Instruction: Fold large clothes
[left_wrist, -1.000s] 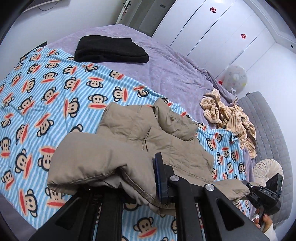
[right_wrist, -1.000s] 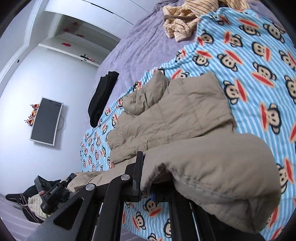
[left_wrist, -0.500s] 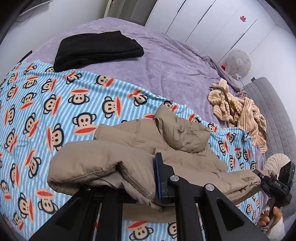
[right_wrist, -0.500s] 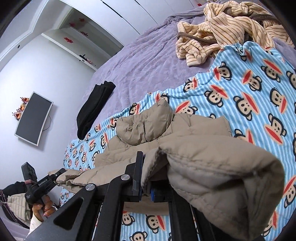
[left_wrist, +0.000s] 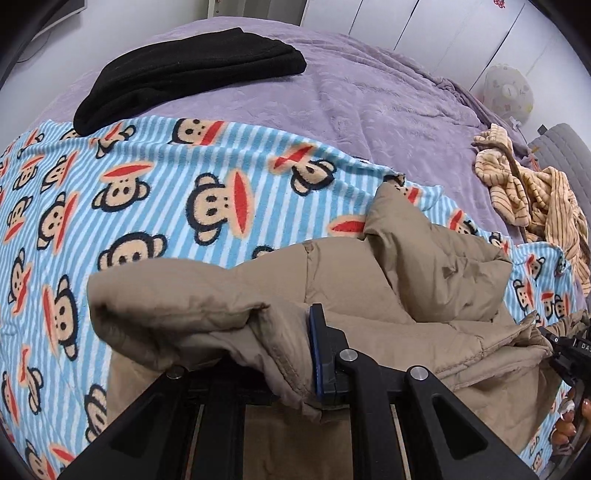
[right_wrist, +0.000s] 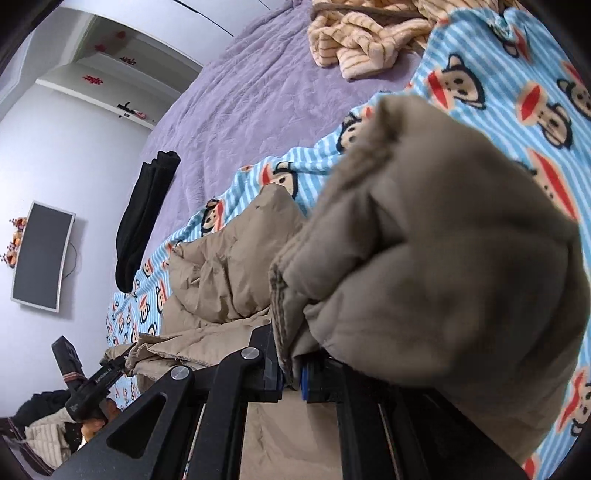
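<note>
Both tools, left tool (left_wrist: 280, 354) and right tool (right_wrist: 291, 373), clamped on puffy beige quilted jacket (left_wrist: 424, 273), carrying hem toward collar for fold.

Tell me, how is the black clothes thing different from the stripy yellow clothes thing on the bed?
The black garment is plain and dark; the striped garment is cream with brown stripes. The black garment is folded into a neat, flat stack; the striped garment lies in a crumpled heap. Both rest on the purple bedspread, with no gripper touching them.
</note>
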